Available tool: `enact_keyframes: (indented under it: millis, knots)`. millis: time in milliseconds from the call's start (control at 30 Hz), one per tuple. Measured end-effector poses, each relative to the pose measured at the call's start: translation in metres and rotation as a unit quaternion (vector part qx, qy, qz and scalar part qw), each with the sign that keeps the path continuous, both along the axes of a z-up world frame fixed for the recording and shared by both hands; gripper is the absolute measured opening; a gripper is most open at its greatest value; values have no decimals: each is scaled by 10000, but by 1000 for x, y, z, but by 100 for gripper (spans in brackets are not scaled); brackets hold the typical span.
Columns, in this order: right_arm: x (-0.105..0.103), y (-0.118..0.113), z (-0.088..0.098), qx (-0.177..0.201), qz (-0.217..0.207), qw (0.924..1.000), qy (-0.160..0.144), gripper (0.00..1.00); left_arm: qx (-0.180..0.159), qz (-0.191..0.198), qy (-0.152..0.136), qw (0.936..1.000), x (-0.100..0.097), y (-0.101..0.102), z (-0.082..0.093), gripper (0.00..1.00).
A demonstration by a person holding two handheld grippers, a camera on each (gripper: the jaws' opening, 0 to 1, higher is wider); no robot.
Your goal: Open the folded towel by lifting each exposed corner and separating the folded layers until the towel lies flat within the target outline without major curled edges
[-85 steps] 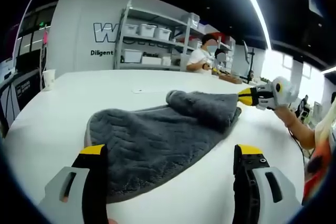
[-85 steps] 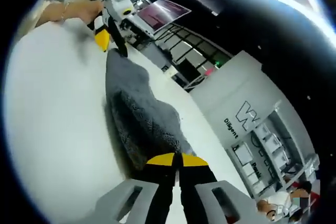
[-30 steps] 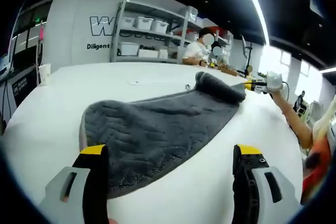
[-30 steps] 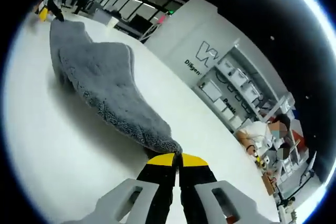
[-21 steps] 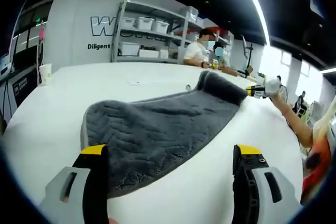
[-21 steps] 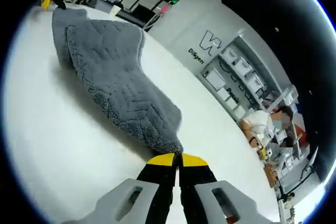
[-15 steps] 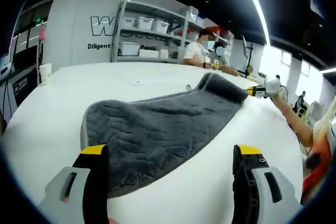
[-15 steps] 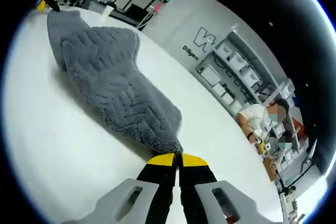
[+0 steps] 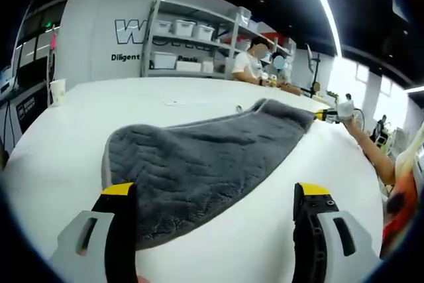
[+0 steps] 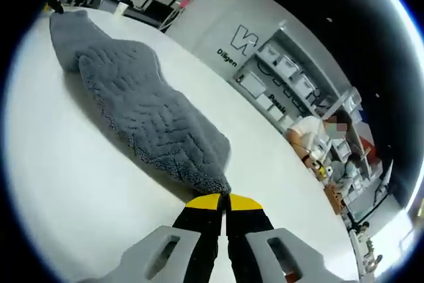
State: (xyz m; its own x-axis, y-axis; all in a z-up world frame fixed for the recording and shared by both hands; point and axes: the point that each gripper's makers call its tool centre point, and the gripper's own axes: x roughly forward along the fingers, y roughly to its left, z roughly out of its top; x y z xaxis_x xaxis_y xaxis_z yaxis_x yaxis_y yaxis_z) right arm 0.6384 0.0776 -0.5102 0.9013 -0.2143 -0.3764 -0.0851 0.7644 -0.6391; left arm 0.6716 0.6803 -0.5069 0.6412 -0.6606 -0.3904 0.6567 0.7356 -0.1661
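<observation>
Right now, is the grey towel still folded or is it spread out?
Mostly spread. The towel lies as one flat sheet on the white table, its far corner pinched in the right gripper. Whether it is perfectly flat, I cannot tell.

Rolled fold at the far end of the grey towel [image 9: 205,154] is gone: since 2.8 s ago the bunched top layer gets drawn out, and the cloth now lies in one stretched layer on the white table [image 9: 66,137]. Right gripper [image 10: 224,200], pinching the far corner, sits further out from the left gripper view than before. In the right gripper view the towel [image 10: 142,114] reads longer and lower.
</observation>
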Motion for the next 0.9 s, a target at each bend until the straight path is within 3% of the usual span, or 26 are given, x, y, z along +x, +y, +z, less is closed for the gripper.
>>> enact_keyframes:
  millis: [200, 400, 700, 900]
  knots:
    - [-5, -15, 2, -121, -263, 9996, -1, 0, 20, -10, -1, 10000, 0, 0, 0, 95]
    - [-4, -17, -2, -580, -291, 9978, 168, 0, 34, -25, 1, 10000, -1, 0, 0, 96]
    - [-13, -33, -2, -609, -603, 9961, 223, 0, 1, -53, 8, 10000, -2, -2, 1, 94]
    - [-22, -47, -7, -783, -884, 9921, 431, 0, -29, -99, -2, 9999, -3, -4, 2, 94]
